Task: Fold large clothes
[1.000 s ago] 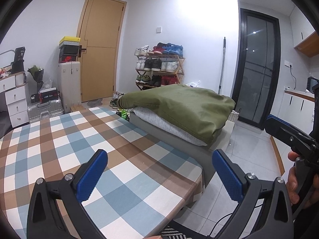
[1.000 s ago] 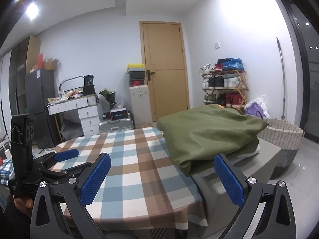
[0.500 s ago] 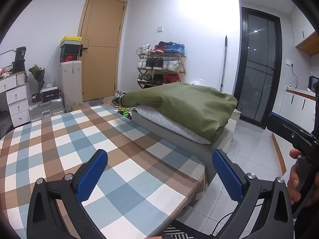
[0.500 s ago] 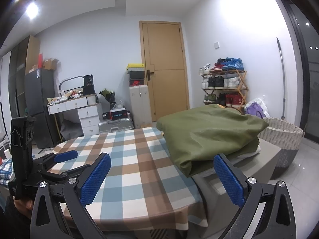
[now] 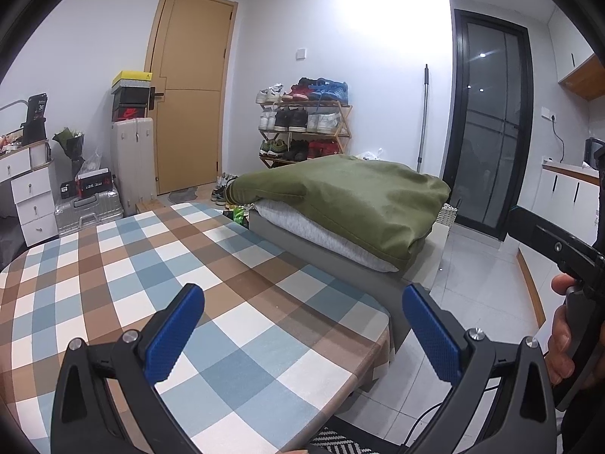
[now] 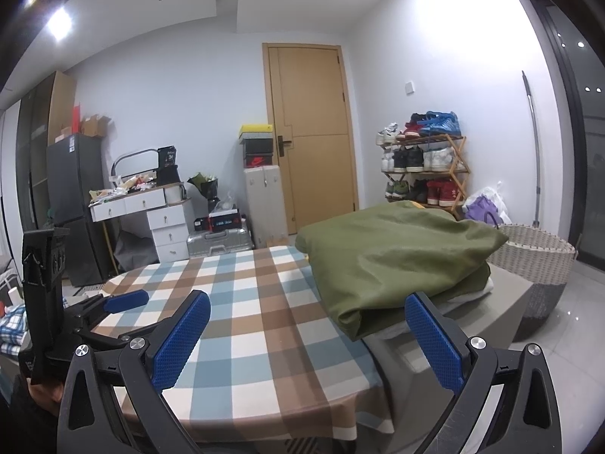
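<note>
An olive-green garment [image 5: 351, 196] lies folded into a thick, puffy bundle on top of a pale grey folded piece [image 5: 321, 232], both stacked on a low grey bench [image 5: 340, 265] just beside the table. The table wears a checked cloth [image 5: 151, 265] of blue, brown and white squares, its top bare, and its rounded edge falls away toward pale floor tiles [image 5: 484, 287]. The green bundle's near corner overhangs the bench toward the table in the right wrist view. Behind stand a wooden door [image 6: 310, 132], a shoe rack [image 5: 302, 125] and a woven basket [image 6: 537, 261]. The left gripper [image 5: 302, 333] hovers over the cloth's edge, blue pads spread wide, holding nothing. The right gripper [image 6: 308, 335] is equally spread and empty, near the bench.
</note>
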### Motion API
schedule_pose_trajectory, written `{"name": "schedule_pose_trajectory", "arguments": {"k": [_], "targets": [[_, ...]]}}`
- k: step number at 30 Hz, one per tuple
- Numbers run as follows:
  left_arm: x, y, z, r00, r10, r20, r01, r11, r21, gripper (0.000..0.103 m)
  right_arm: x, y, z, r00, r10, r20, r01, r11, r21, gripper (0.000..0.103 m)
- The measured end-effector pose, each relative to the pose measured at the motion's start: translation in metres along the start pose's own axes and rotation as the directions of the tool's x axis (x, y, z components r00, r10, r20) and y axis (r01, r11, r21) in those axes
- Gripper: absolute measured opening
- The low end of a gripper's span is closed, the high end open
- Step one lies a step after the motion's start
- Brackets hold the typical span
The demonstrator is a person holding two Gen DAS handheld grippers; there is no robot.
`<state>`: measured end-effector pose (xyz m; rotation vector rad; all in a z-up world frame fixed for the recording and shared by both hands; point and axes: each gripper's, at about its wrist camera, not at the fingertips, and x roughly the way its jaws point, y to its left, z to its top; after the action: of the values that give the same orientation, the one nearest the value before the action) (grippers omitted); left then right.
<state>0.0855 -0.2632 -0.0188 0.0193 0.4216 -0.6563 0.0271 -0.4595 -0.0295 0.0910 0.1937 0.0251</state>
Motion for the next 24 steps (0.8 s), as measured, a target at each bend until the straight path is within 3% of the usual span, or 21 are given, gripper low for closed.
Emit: {"name": "schedule_pose_trajectory", "arguments": {"k": [24], "targets": [[-0.0018,0.0029,-0.0003,1.0,0.003,0.001,-0.003,1.0,0.012,0.102,0.0024,-0.0015,-0.0021,1.0,0.006,0.003,-0.006,1.0,0.01,0.103]]}}
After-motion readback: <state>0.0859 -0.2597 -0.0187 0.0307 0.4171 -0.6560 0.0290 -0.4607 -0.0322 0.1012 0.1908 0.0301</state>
